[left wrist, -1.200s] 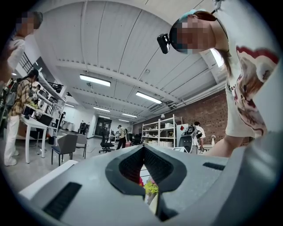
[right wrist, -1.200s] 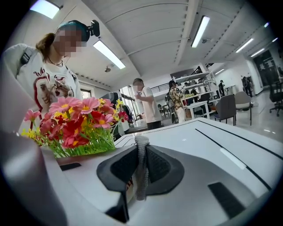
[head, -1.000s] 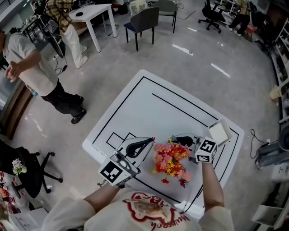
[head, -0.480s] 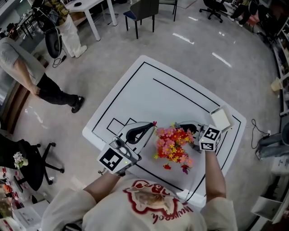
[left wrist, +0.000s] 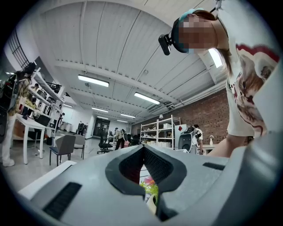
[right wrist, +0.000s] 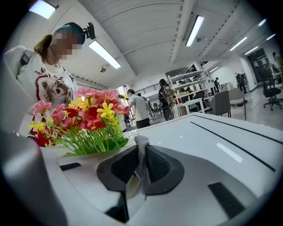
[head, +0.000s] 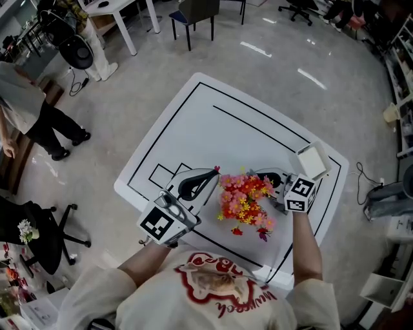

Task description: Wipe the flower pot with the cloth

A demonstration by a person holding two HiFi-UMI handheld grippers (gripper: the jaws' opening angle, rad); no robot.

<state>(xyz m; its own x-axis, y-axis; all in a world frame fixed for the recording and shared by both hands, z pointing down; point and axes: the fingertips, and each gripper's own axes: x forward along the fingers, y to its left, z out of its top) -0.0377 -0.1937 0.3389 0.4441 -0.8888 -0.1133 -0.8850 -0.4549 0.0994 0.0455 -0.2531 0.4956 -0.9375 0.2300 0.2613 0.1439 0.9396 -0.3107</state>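
The flower pot (head: 244, 205) stands near the front of the white table (head: 213, 129), hidden under its red, pink and yellow flowers (right wrist: 84, 119). My left gripper (head: 215, 171) lies against the left side of the bouquet with its jaws shut. In the left gripper view (left wrist: 142, 150), green stems and a cream edge show low in the slit; whether they are pinched is unclear. My right gripper (head: 255, 178) sits at the bouquet's right side. It is shut on a strip of grey knitted cloth (right wrist: 141, 161) that sticks up between the pads.
A small white box (head: 312, 161) sits at the table's right corner, just beyond the right gripper. Black lines mark the tabletop. A person (head: 26, 109) stands on the floor at the far left, with a wheeled chair (head: 45, 235) below and another chair (head: 193, 13) beyond the table.
Both grippers keep their places beside the flowers. The head camera has shifted a little. The bystander on the left has walked further toward the left edge.
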